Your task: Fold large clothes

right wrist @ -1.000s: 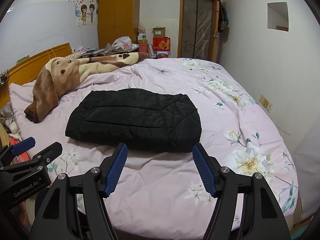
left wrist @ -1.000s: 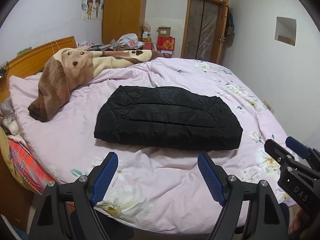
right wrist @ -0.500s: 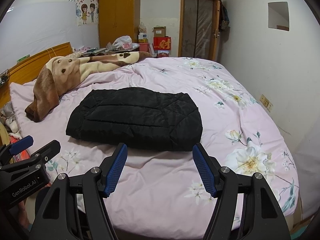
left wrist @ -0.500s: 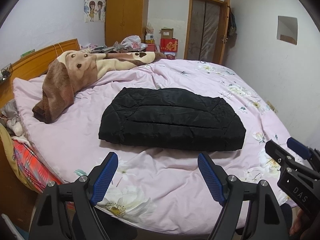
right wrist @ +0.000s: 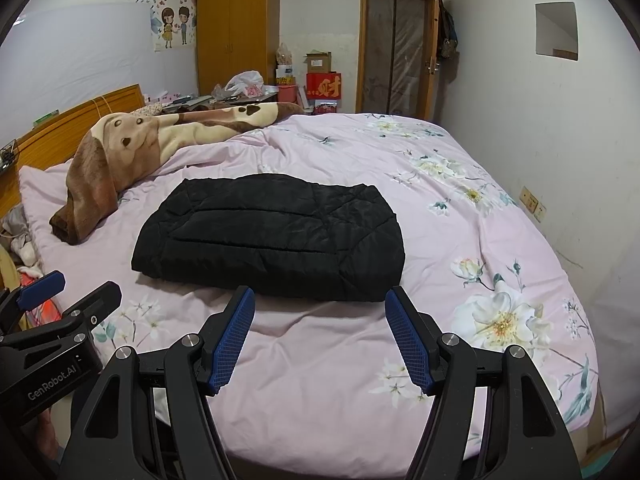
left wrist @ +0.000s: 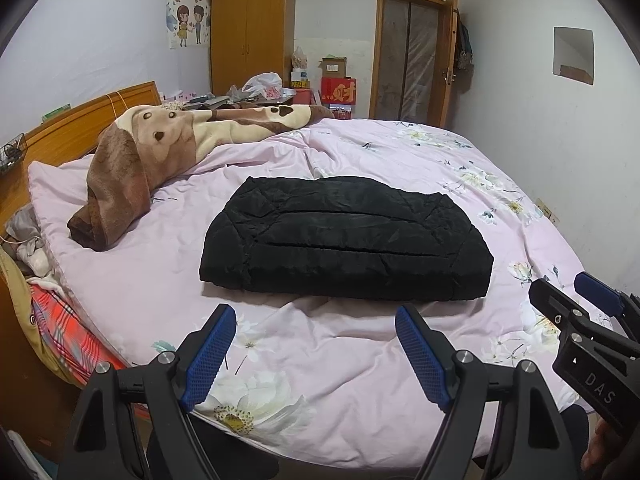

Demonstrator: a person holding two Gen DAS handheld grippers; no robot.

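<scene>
A black quilted jacket (left wrist: pixel 346 238) lies folded into a thick rectangular bundle near the middle of the bed (left wrist: pixel 328 364), on a pink duvet cover printed with white flowers (right wrist: pixel 472 240); its long side runs across both views and its near edge faces the grippers; stitched seams cross its top face. The left gripper (left wrist: pixel 316 354) hovers over the near part of the bed with its jaws wide apart and nothing between them; its blue ribbed pads (left wrist: pixel 210 356) sit short of the jacket's near edge, clear of the fabric. The right gripper (right wrist: pixel 320 336) hangs beside it, likewise spread wide and holding nothing; its pads (right wrist: pixel 408 338) frame the jacket's near right corner from just in front, not touching it. Each gripper shows at the edge of the other's view; the right one appears at the lower right of the left wrist view, the left one at the lower left of the right wrist view.

A brown and cream plush blanket with a bear face (left wrist: pixel 160 160) is heaped along the far left of the bed, well apart from the jacket; a wooden headboard (left wrist: pixel 76 124) stands behind it; a wooden wardrobe (left wrist: pixel 252 36) and a red box with a gold character (left wrist: pixel 338 91) stand against the far wall, beside a wooden door (left wrist: pixel 412 60).
</scene>
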